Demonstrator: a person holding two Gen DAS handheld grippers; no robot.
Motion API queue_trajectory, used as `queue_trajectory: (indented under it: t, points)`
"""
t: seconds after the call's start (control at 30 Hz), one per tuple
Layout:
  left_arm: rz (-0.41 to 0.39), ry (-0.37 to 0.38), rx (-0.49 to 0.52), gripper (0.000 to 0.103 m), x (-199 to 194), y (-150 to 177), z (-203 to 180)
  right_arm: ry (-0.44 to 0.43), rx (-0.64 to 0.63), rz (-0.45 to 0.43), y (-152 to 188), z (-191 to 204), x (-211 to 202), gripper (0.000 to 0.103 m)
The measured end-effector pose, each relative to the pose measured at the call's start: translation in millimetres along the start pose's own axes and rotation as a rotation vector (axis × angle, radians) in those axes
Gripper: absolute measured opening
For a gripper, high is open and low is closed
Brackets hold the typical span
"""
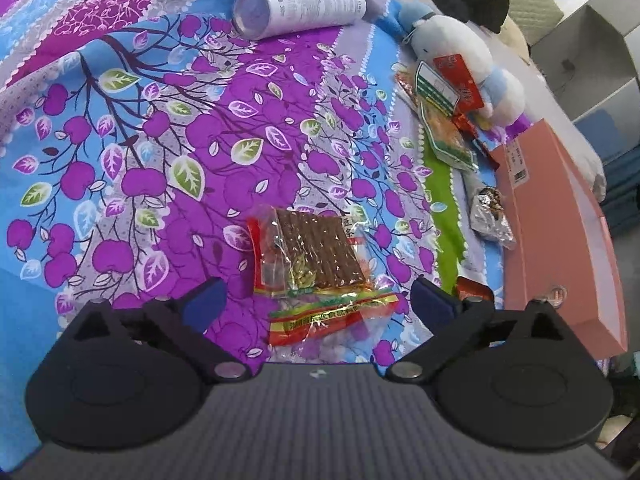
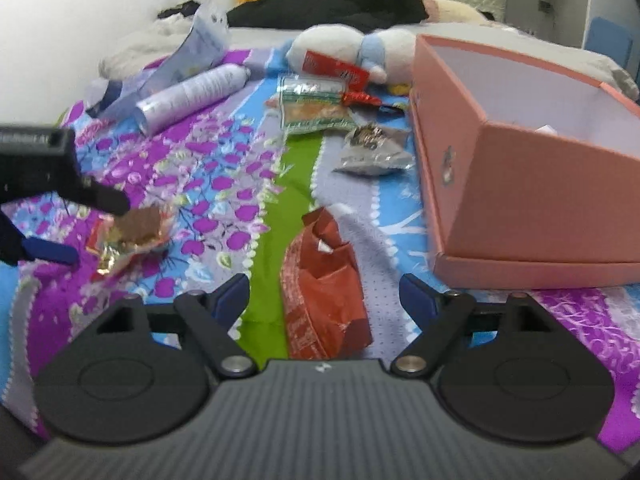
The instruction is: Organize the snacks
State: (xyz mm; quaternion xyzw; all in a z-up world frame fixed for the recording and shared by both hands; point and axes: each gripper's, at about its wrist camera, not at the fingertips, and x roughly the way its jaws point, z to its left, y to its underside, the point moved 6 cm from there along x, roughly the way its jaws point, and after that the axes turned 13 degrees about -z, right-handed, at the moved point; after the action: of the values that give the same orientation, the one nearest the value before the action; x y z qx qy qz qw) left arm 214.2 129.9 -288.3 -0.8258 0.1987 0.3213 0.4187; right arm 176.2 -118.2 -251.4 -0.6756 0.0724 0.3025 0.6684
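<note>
Left gripper (image 1: 316, 300) open, straddling clear snack pack (image 1: 310, 264) on the bedspread (image 1: 120, 140). Right gripper (image 2: 324, 292) open over red packet (image 2: 324, 292). Both look light, crinkly, slippery; pinch mid-body, not the seal edges. Only right view shows pink box (image 2: 532, 208) interior, mostly empty.

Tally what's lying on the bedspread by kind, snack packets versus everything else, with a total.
Snack packets: 5, namely the brown-stick packet, red-orange packet, silver packet, green-and-orange packet, red packet
Plush toy: 1
White cylinder: 1
Pink box: 1
Total: 8
Small wrappers beside the plush toy are too unclear to count.
</note>
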Motion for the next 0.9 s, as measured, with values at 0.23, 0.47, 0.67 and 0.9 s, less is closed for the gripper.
queue_trajectory:
  t: [0.23, 0.47, 0.67, 0.9]
  points:
    - [-0.007, -0.063, 0.059, 0.100, 12.3, 5.6, -11.4, -0.015, -0.037, 0.020, 8.9, 3.4, 6.8, 0.080]
    - [-0.020, -0.164, 0.143, 0.100, 28.9, -1.0, -19.9, -0.039, -0.022, 0.033, 10.6, 4.3, 10.6, 0.070]
    - [0.009, -0.245, 0.308, 0.103, 54.2, 2.2, -29.3, -0.054, -0.028, 0.043, 10.1, 6.3, 12.5, 0.064]
    - [0.040, -0.263, 0.324, 0.103, 64.2, -2.3, -29.4, -0.061, -0.022, 0.036, 6.7, 6.6, 10.8, 0.046]
